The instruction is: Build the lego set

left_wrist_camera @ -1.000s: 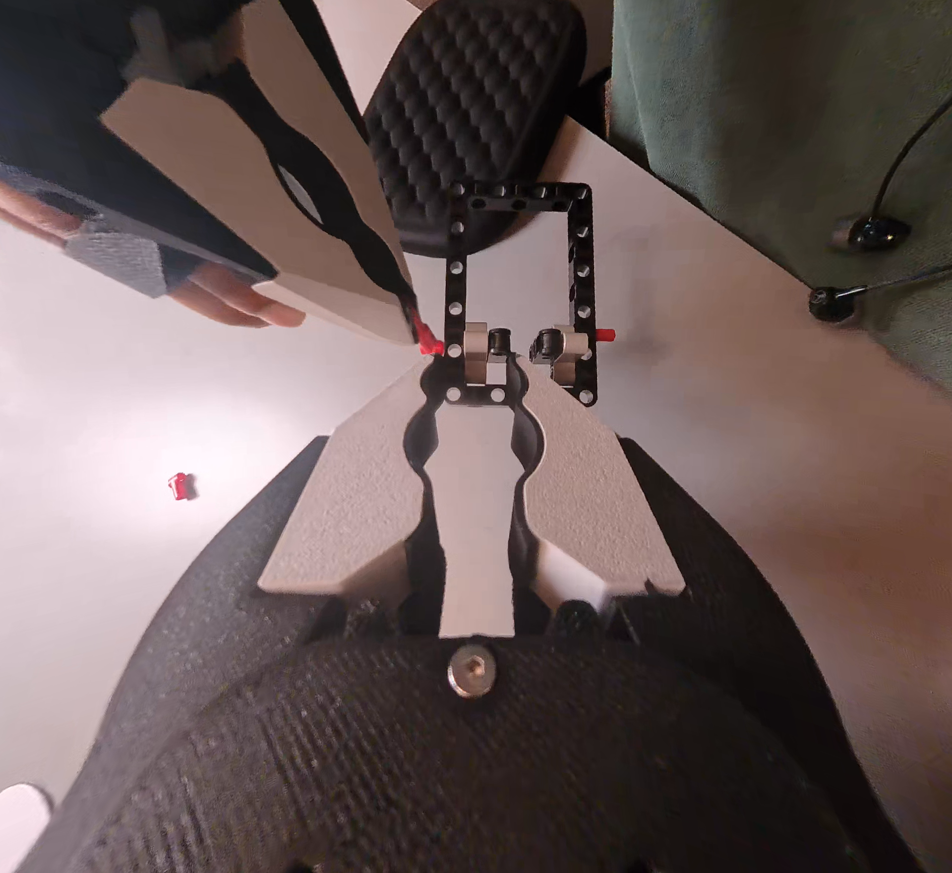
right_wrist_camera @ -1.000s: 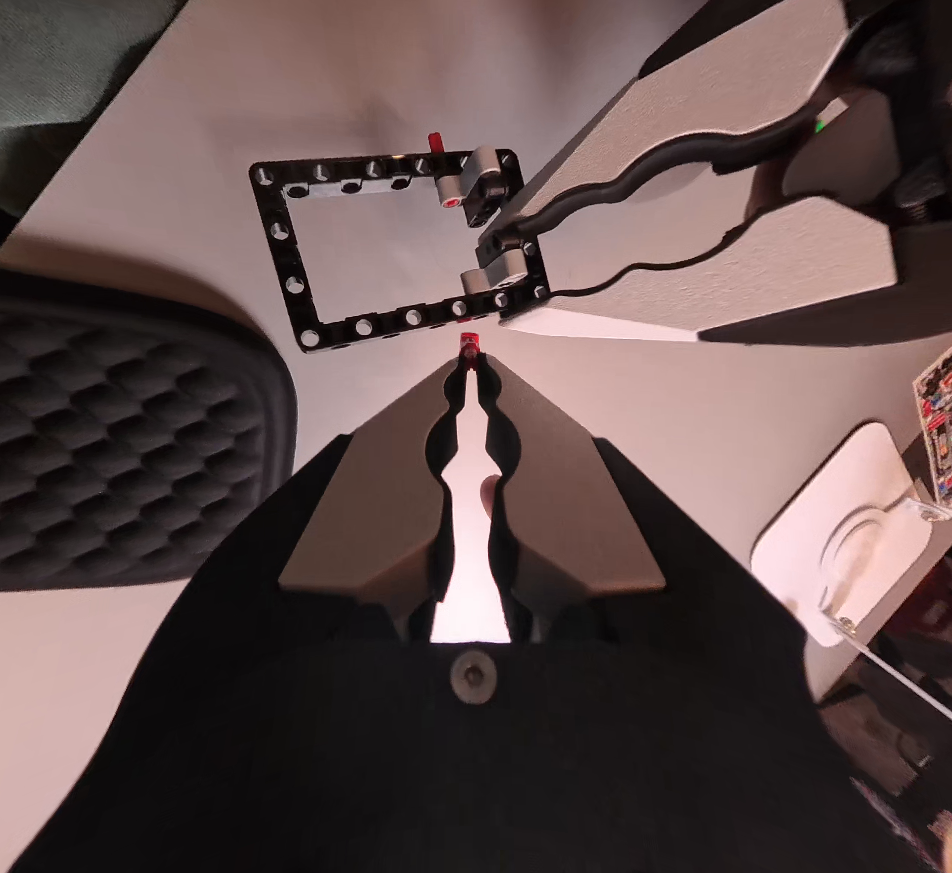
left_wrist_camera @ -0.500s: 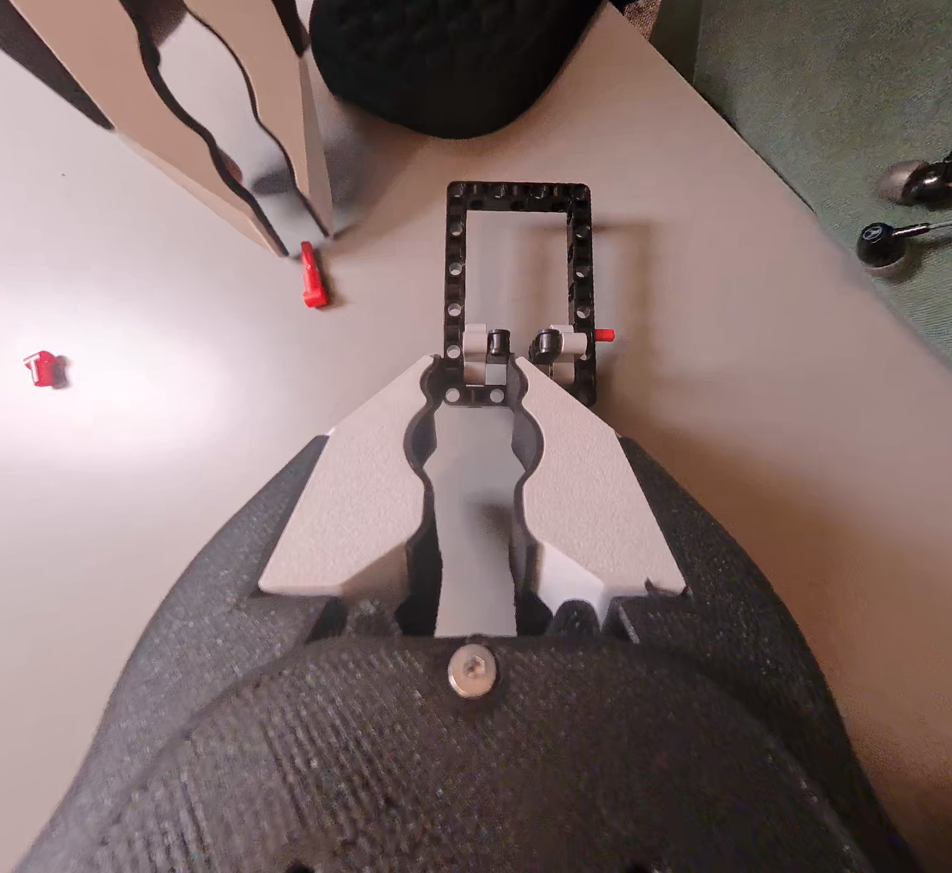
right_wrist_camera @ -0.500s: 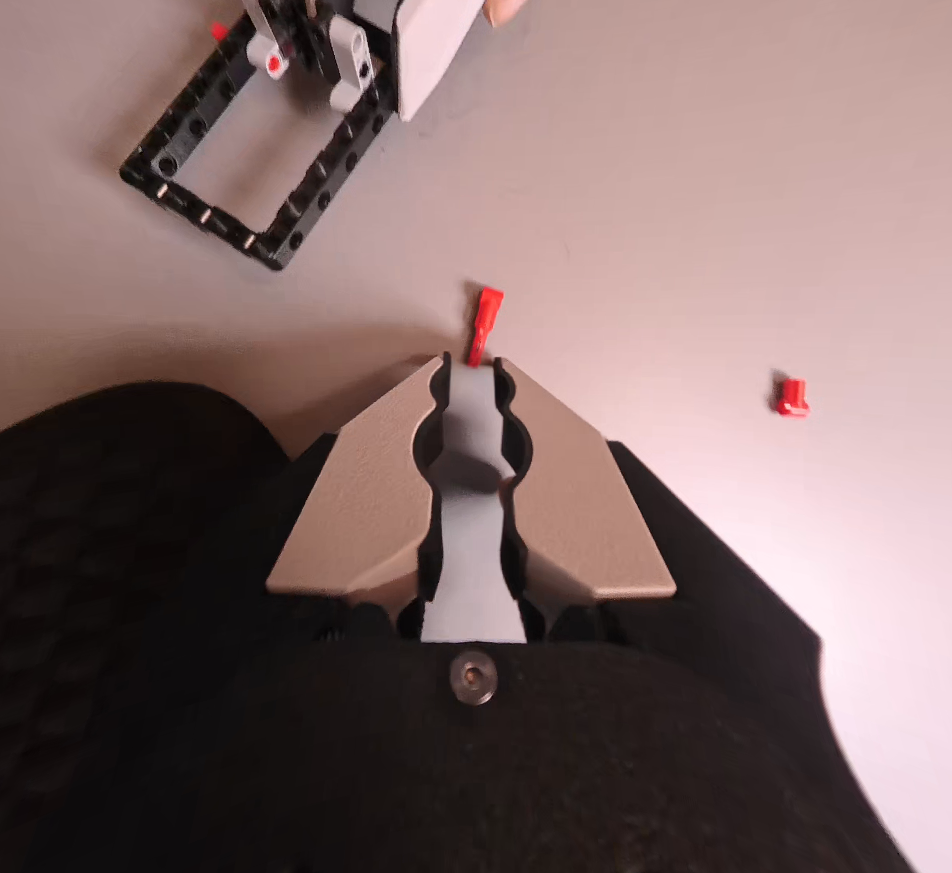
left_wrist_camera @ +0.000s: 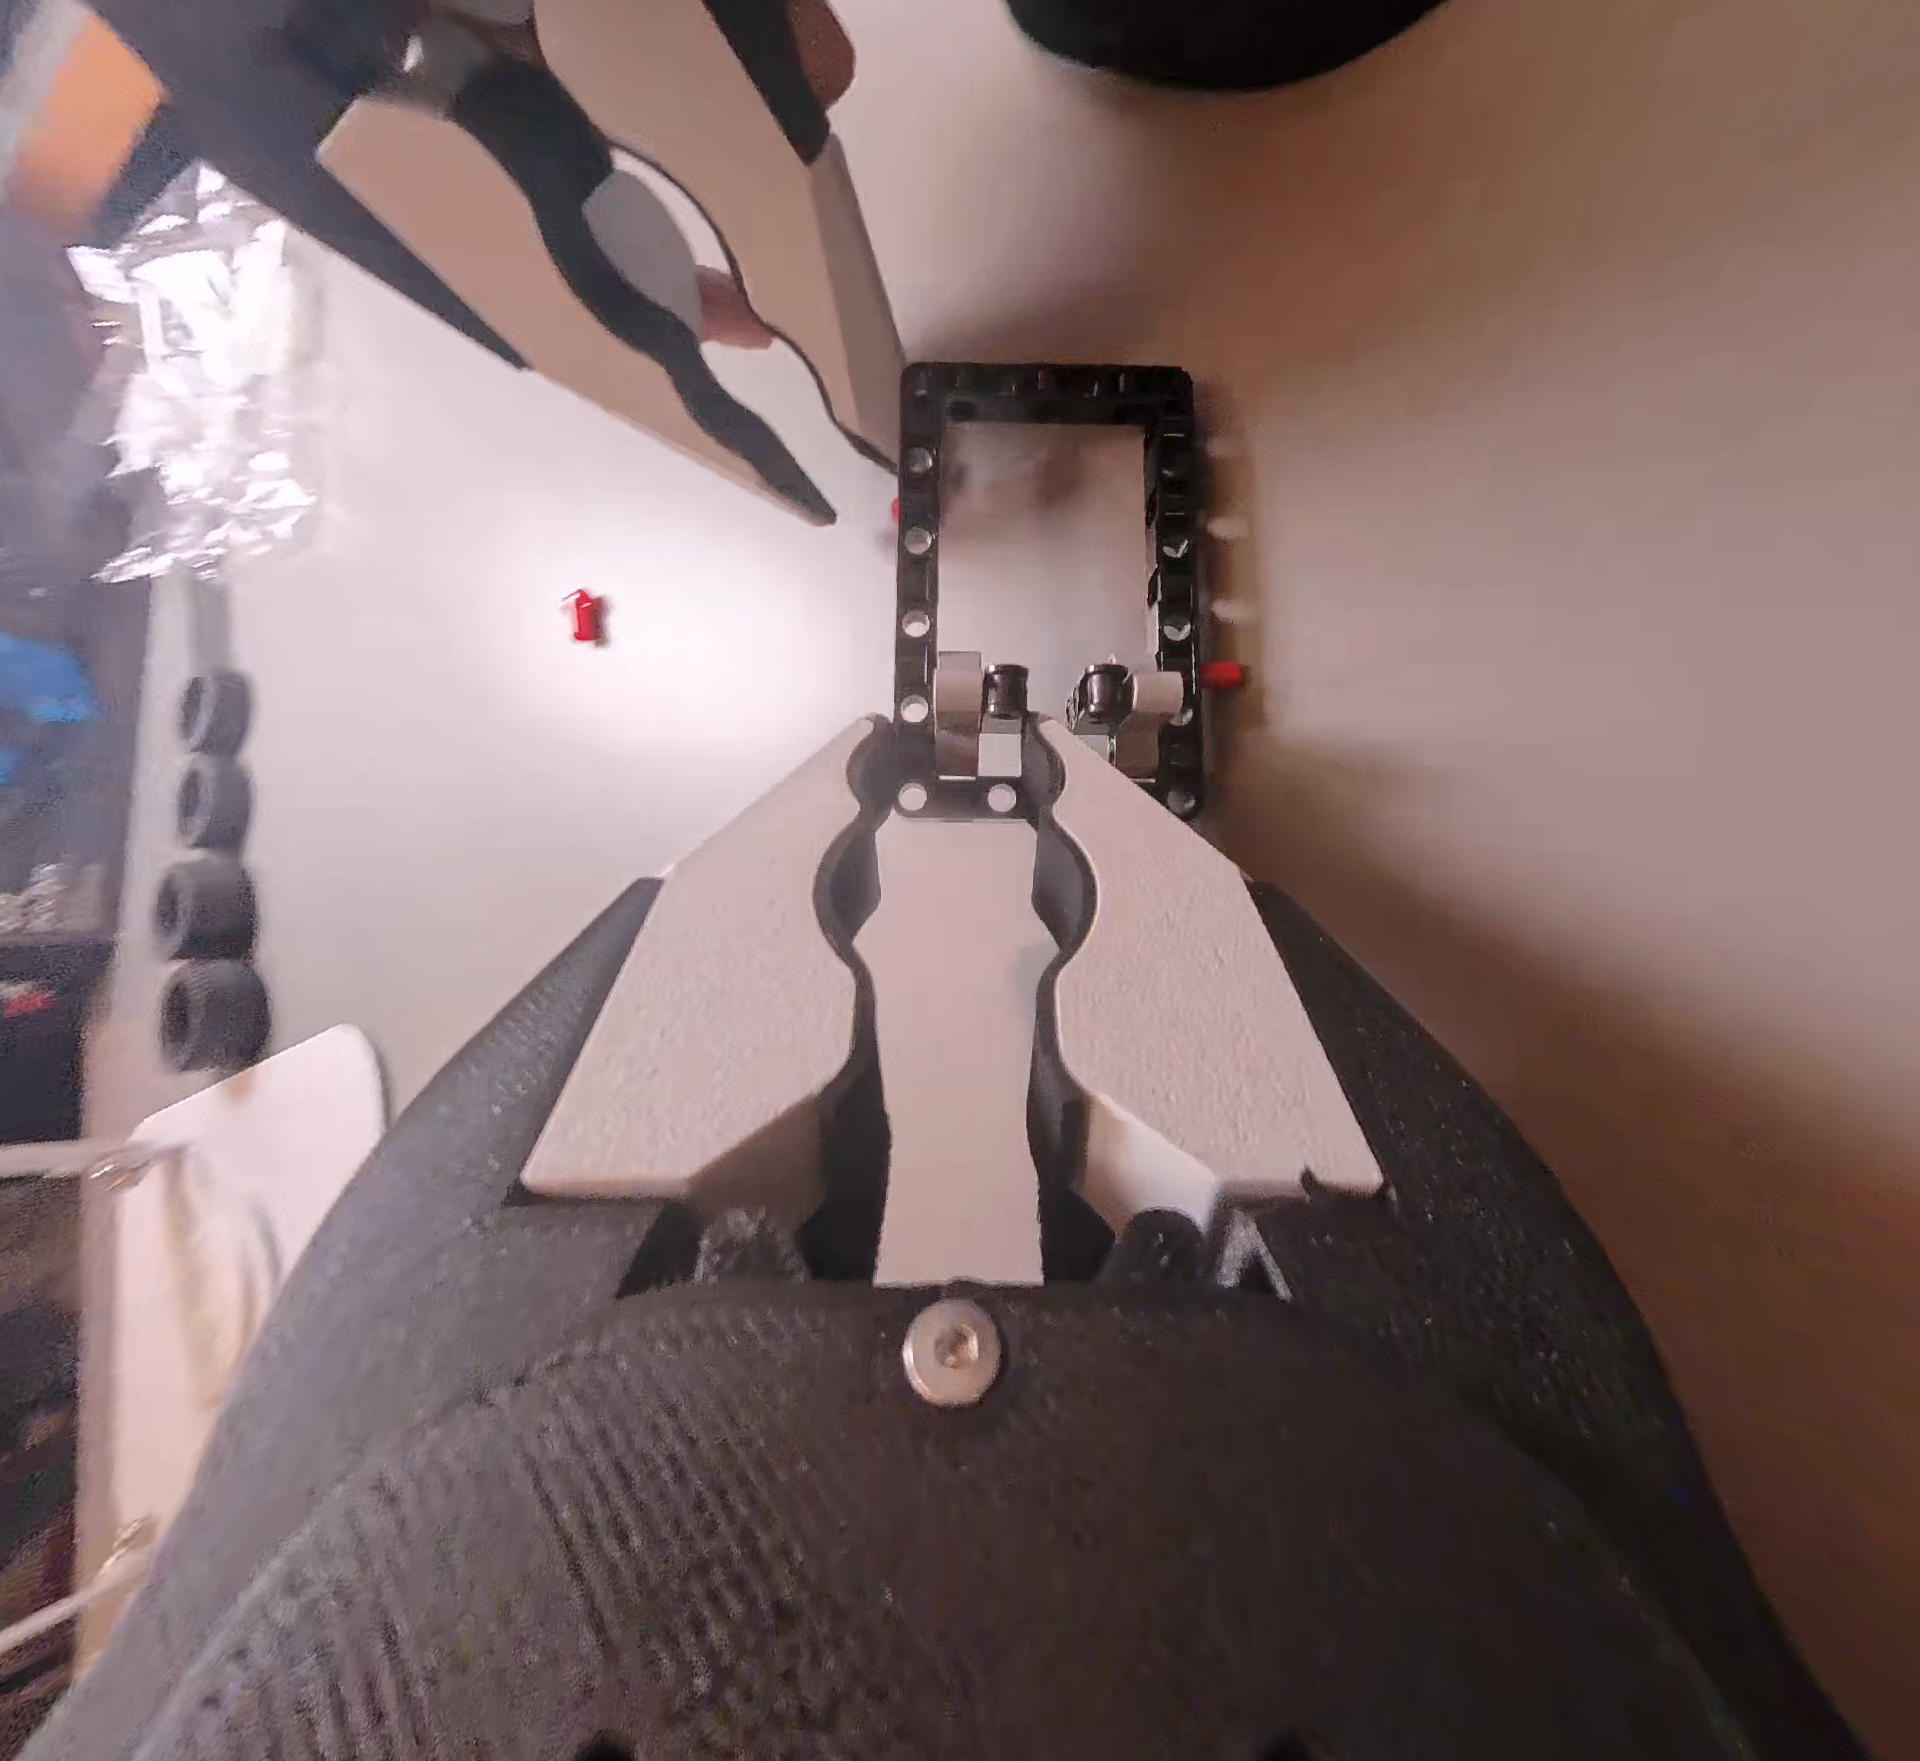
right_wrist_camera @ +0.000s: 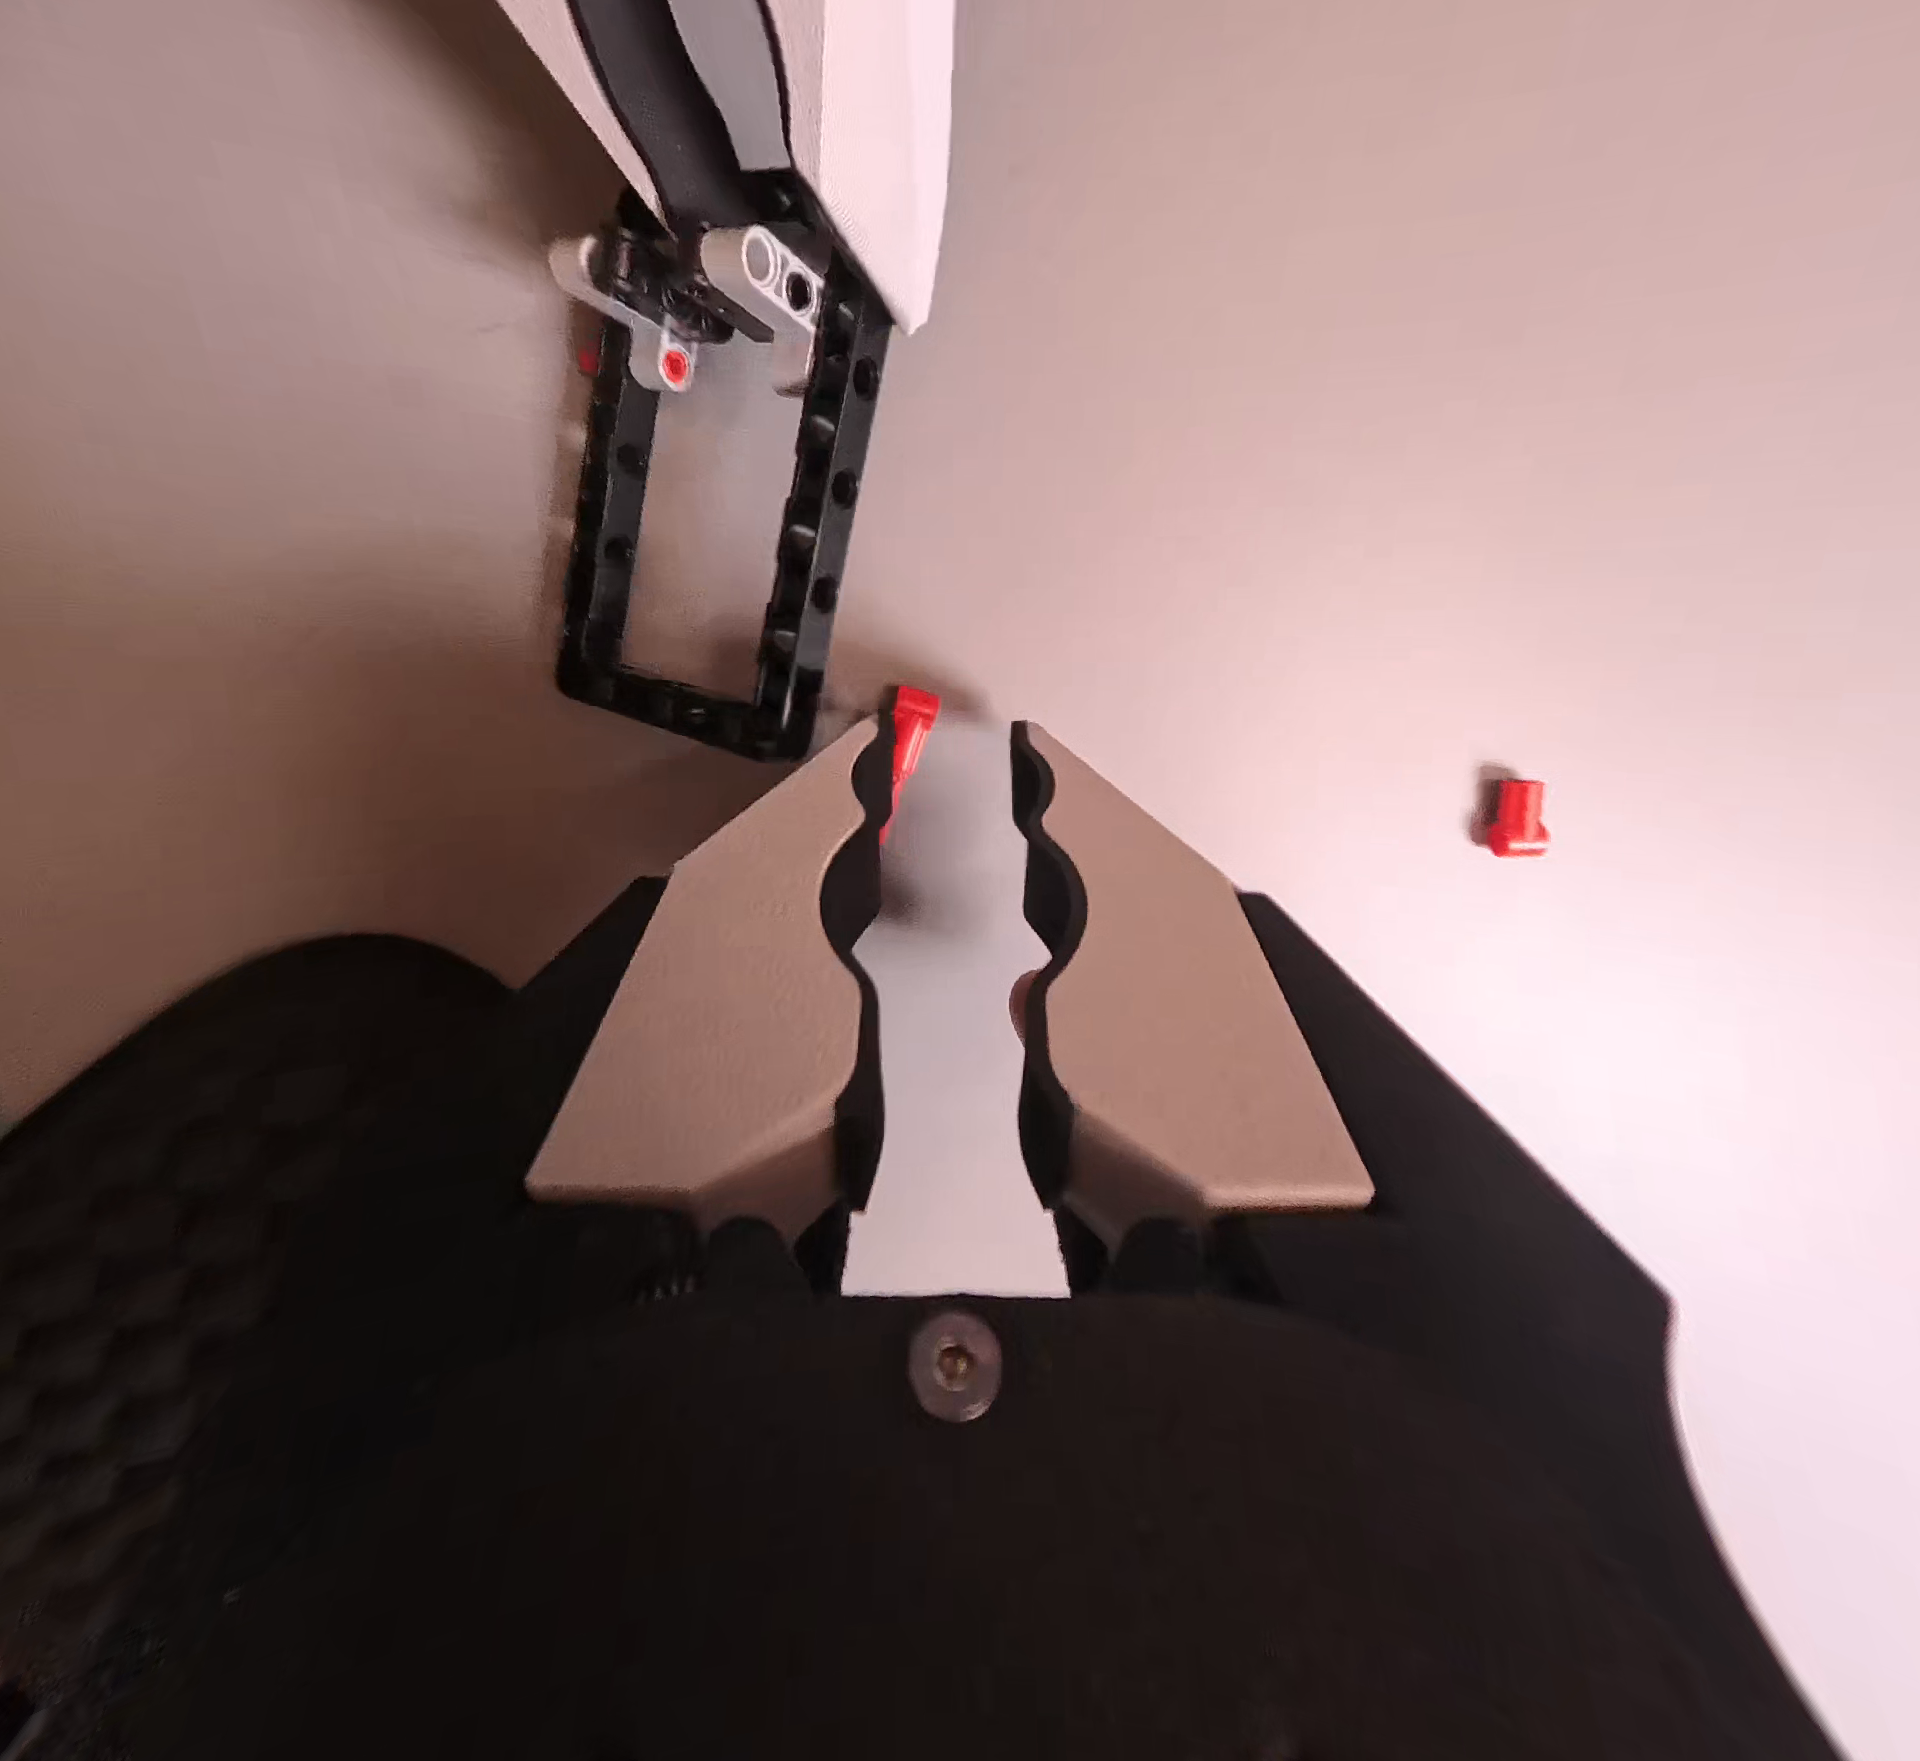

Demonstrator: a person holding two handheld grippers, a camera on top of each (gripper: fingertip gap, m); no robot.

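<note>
Two handheld grippers, alike in build. Left gripper [left_wrist_camera: 957,781]: rough black textured housing, a silver hex screw [left_wrist_camera: 953,1377] set at its front centre, two pale grey wedge-shaped fingers [left_wrist_camera: 727,984] with wavy black rubber-lined inner edges. Right gripper [right_wrist_camera: 951,755]: smoother black housing, duller screw [right_wrist_camera: 955,1365], tan-grey fingers [right_wrist_camera: 1174,1015] of the same scalloped profile.

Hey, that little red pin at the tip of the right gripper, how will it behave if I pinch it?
The red pin looks tiny and smooth, so it may slip or twist. It lies against one finger of the open right gripper, so closing could nudge it sideways. Its round shaft probably rolls on the table.
</note>
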